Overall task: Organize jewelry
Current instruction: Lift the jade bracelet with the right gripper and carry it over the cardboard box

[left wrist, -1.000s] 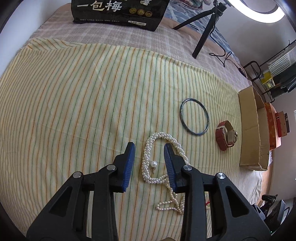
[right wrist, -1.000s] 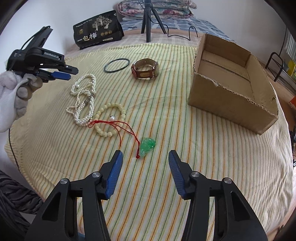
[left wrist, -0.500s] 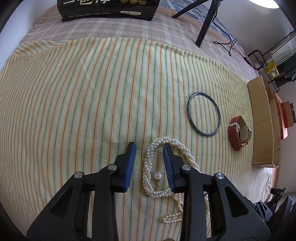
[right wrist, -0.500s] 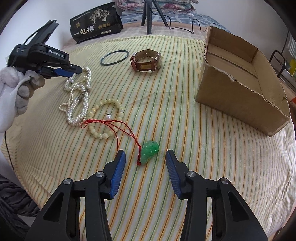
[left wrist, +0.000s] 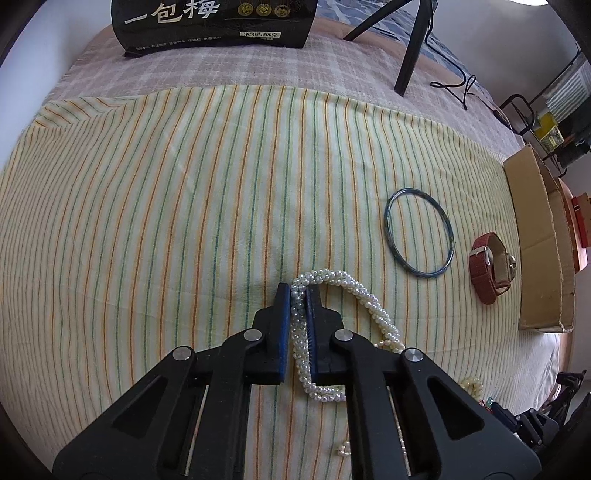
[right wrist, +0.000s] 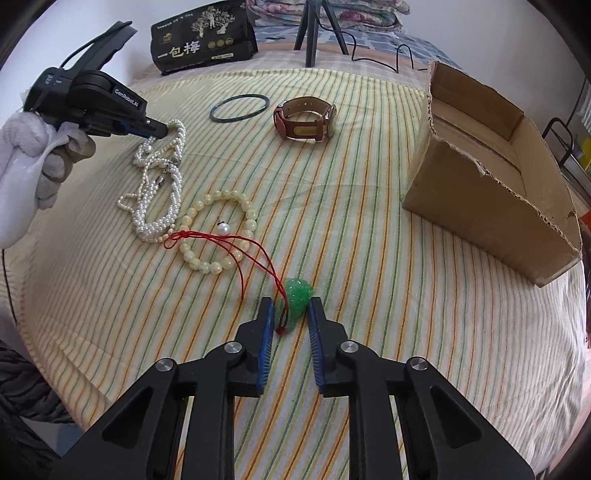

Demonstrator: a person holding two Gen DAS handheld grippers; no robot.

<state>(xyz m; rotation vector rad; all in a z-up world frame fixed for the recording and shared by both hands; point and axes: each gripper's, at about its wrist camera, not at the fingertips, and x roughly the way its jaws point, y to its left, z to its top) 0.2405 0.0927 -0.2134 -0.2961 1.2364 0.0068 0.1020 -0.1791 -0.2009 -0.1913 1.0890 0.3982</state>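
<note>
My left gripper (left wrist: pixel 298 291) is shut on the white pearl necklace (left wrist: pixel 354 291), whose strands lie pinched between the blue pads on the striped cloth. It also shows in the right wrist view (right wrist: pixel 162 130), on the pearls (right wrist: pixel 159 192). My right gripper (right wrist: pixel 290 308) has narrowed around the green jade pendant (right wrist: pixel 298 299) on its red cord (right wrist: pixel 236 243); the pads look just short of touching it. A cream bead bracelet (right wrist: pixel 218 229) lies beside the pearls.
A dark bangle (left wrist: pixel 419 236) and a brown leather watch (left wrist: pixel 491 267) lie to the right, also seen in the right wrist view, bangle (right wrist: pixel 239 108) and watch (right wrist: pixel 304 118). An open cardboard box (right wrist: pixel 491 162) stands at the right. A black bag (right wrist: pixel 203 37) and tripod (right wrist: pixel 314 26) stand behind.
My left gripper moved forward and closed on the pearl necklace. My right gripper moved forward over the jade pendant and narrowed around it.
</note>
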